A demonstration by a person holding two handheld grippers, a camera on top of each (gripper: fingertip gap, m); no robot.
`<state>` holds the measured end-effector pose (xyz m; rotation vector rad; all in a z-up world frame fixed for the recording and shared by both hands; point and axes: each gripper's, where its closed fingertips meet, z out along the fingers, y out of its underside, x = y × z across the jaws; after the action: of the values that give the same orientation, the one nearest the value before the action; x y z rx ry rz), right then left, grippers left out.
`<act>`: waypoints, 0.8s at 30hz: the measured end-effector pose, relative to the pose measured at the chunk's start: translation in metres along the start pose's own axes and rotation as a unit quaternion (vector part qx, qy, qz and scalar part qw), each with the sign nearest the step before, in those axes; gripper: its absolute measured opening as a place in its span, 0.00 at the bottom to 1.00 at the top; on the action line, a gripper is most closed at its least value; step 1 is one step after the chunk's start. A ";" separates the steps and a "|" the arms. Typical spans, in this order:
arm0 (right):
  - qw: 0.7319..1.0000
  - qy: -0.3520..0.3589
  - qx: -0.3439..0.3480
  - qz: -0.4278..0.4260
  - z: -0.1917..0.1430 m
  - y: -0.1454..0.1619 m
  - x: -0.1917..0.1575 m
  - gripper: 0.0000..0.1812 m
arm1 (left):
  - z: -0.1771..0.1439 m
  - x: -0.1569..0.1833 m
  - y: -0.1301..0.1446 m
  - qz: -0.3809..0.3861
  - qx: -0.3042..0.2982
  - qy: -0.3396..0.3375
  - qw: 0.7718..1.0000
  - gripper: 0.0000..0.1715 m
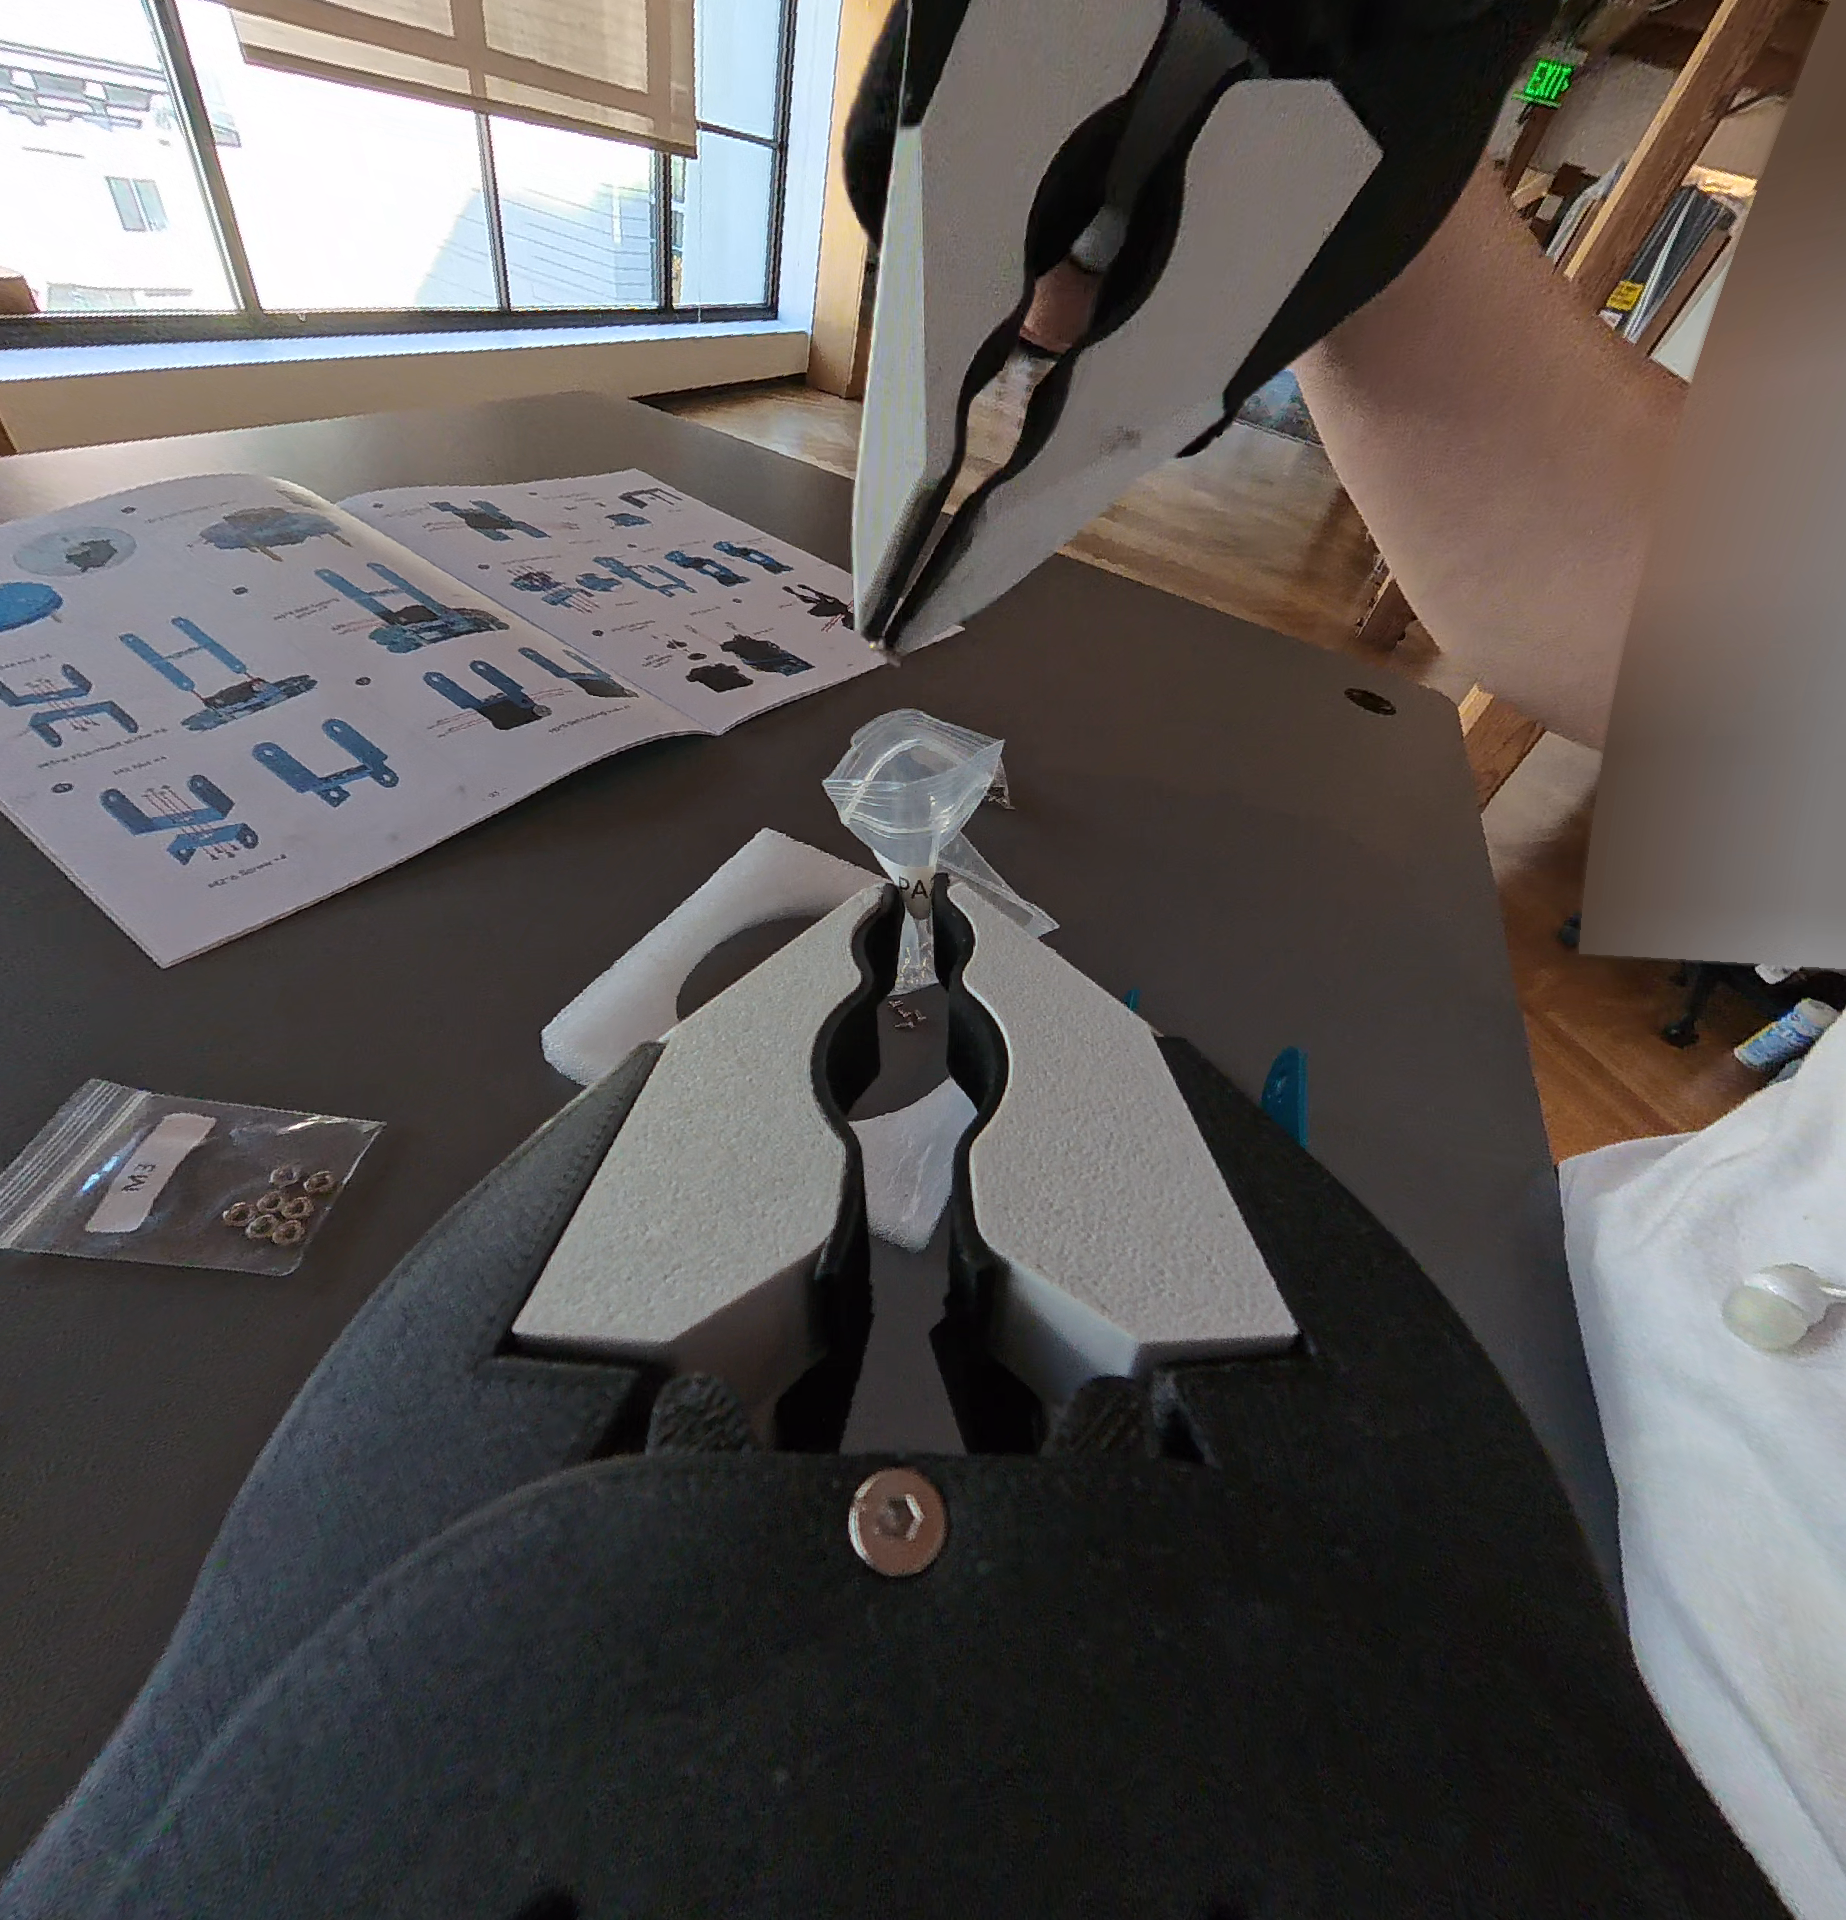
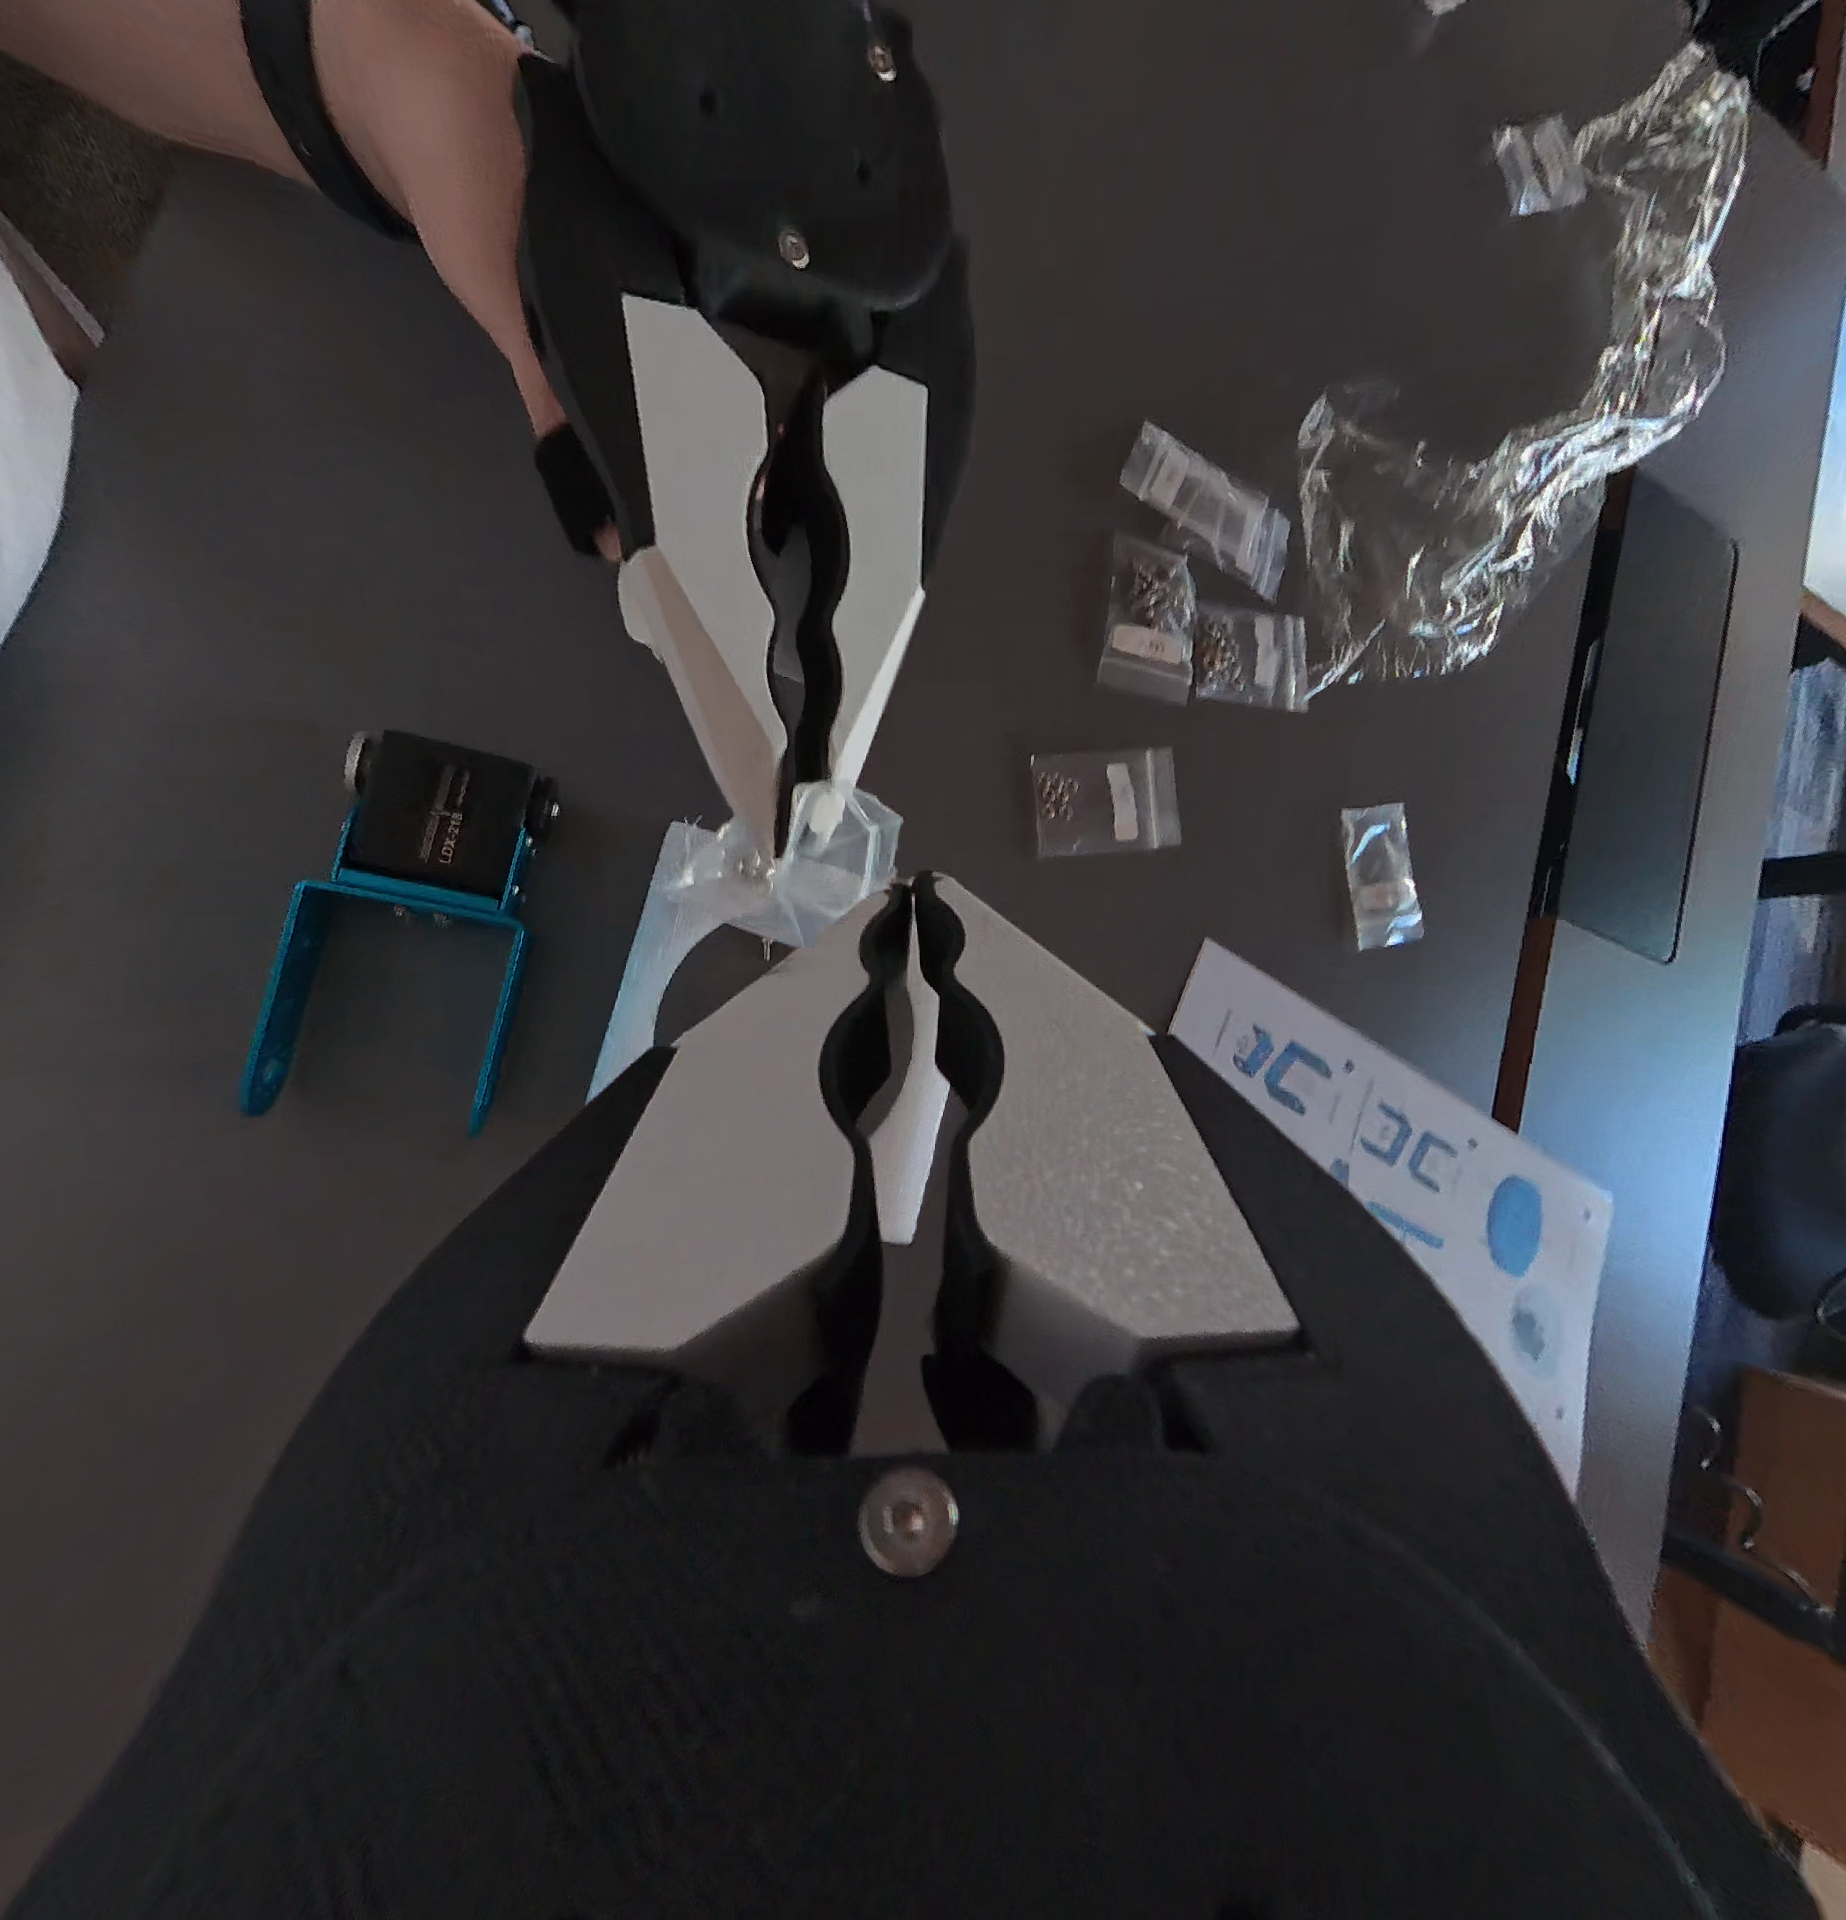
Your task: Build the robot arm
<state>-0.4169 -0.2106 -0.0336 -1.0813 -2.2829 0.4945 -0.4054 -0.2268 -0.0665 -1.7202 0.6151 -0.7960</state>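
Left tool [image 1: 914, 904] pinches a small clear bag [image 1: 914, 795] above white foam [image 1: 690, 935] on the counter [image 1: 1210, 831]; right tool [image 1: 888, 639], tips nearly together, hangs just above.

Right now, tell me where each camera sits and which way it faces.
Left wrist view: on the left gripper, low over the table, facing a window; its jaws pinch a small clear bag, and the right gripper hangs above.
Right wrist view: on the right gripper, looking steeply down at the table; a bare forearm shows behind the left gripper.
Shared: both grippers, the bag, the booklet.
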 end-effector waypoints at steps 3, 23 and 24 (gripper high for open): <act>1.000 -0.017 -0.002 -0.013 0.008 -0.005 -0.006 0.00 | -0.002 0.000 -0.001 0.001 0.005 -0.002 1.000 0.02; 0.949 0.049 0.218 0.220 -0.006 -0.010 -0.017 0.27 | -0.005 0.004 -0.011 0.007 0.028 -0.001 1.000 0.02; 0.945 0.044 0.224 0.235 -0.001 -0.007 -0.021 0.28 | -0.003 0.006 -0.011 0.004 0.030 0.008 1.000 0.02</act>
<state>-0.4092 -0.2314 -0.0359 -1.3646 -1.6991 1.0713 -0.4038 -0.2305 -0.0537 -1.6579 0.6029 -0.8153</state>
